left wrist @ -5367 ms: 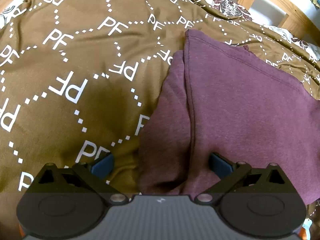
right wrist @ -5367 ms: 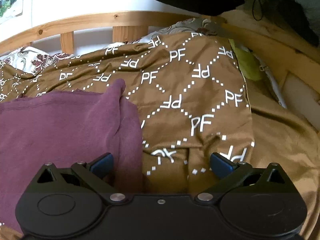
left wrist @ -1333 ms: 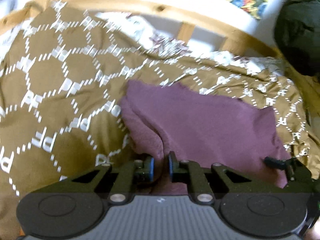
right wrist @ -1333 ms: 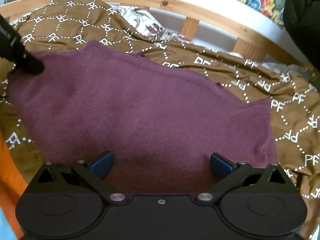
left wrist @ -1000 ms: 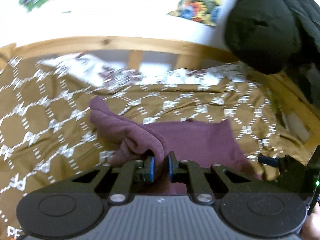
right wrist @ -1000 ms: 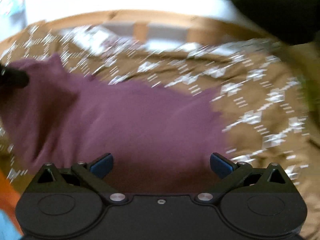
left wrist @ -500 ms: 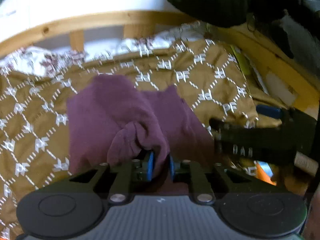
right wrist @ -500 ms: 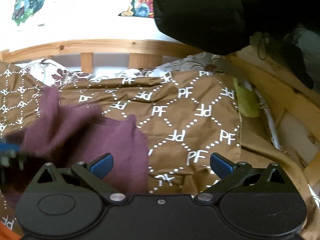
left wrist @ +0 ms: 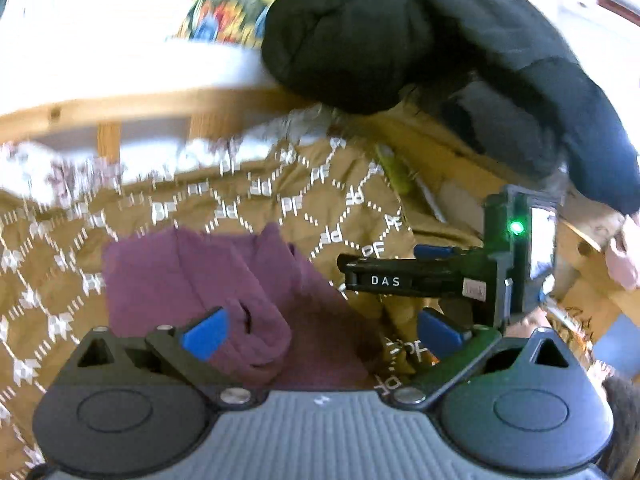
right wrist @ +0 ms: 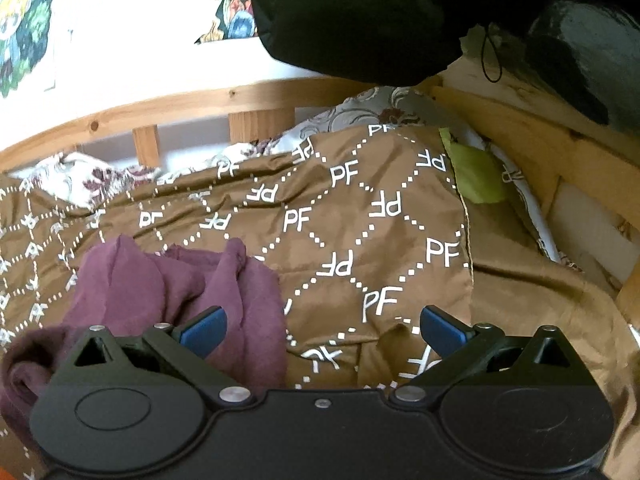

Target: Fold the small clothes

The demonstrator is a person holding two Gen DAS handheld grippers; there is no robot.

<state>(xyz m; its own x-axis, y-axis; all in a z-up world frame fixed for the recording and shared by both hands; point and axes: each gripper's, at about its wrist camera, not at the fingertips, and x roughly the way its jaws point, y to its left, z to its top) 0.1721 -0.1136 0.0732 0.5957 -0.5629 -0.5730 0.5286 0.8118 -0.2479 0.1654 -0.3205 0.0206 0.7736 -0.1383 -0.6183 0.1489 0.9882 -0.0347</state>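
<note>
A maroon garment point(left wrist: 208, 292) lies folded over in a bunched heap on the brown "PF" blanket point(left wrist: 304, 204). My left gripper point(left wrist: 320, 330) is open and empty just above its near edge, with the rolled fold by the left finger. The right gripper shows in the left wrist view point(left wrist: 404, 268), held sideways to the right of the garment. In the right wrist view the garment point(right wrist: 168, 292) lies at lower left. My right gripper point(right wrist: 322, 326) is open and empty over the blanket point(right wrist: 360, 220), its left finger at the garment's right edge.
A wooden bed rail point(right wrist: 180, 108) runs across the back, with a wooden side board point(right wrist: 540, 144) at right. A black padded jacket point(right wrist: 360, 12) hangs over the far right corner. A floral sheet point(right wrist: 80, 180) and a green cloth point(right wrist: 476, 176) show at the blanket's edges.
My left gripper has opened and let go of the maroon garment, which now lies doubled over on the blanket. The right gripper has stayed open and drawn off to the garment's right.
</note>
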